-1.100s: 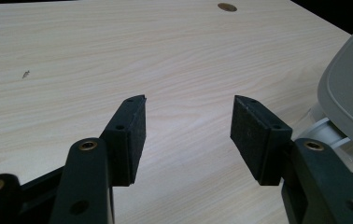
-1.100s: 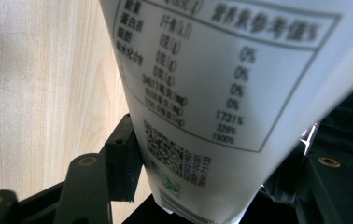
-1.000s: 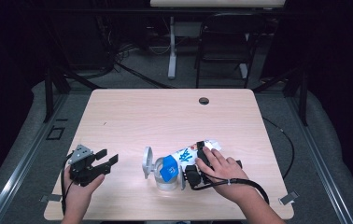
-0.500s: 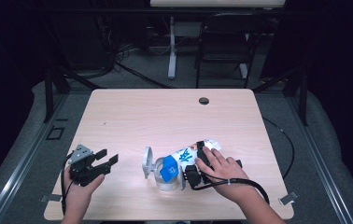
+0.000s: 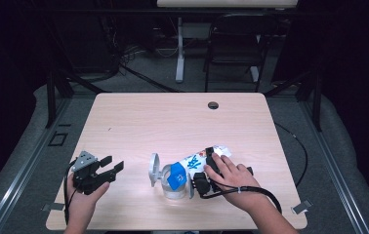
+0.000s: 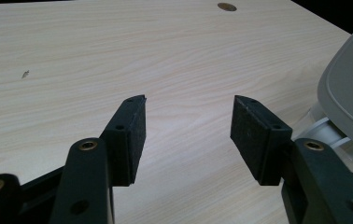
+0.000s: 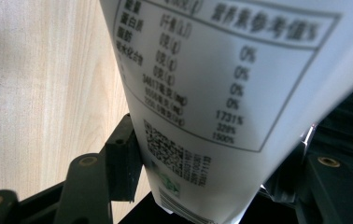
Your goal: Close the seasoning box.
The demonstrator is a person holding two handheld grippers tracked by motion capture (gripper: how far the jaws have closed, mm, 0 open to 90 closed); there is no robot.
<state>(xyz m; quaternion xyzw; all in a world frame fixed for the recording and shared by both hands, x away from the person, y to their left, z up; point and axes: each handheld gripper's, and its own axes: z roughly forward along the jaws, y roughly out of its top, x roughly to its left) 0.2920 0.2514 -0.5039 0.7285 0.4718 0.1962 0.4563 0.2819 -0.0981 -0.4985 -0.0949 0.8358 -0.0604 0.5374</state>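
Note:
A white pouch (image 5: 196, 161) with blue print lies tilted, its blue end over a clear round container (image 5: 174, 191) near the table's front edge. The container's grey lid (image 5: 153, 169) stands flipped up on its left side. My right gripper (image 5: 205, 172) is shut on the pouch. In the right gripper view the pouch's printed label (image 7: 212, 93) sits between the jaws of that gripper (image 7: 207, 186). My left gripper (image 5: 112, 164) rests open at the front left, apart from the container. In the left gripper view its jaws (image 6: 188, 121) hold nothing, and the grey lid (image 6: 352, 84) shows at the right edge.
The light wooden table (image 5: 173, 122) has a small round cable hole (image 5: 213, 105) near its far edge. A black cable (image 5: 265, 194) trails from my right gripper. Beyond the table stand a chair (image 5: 236, 44) and a dark floor.

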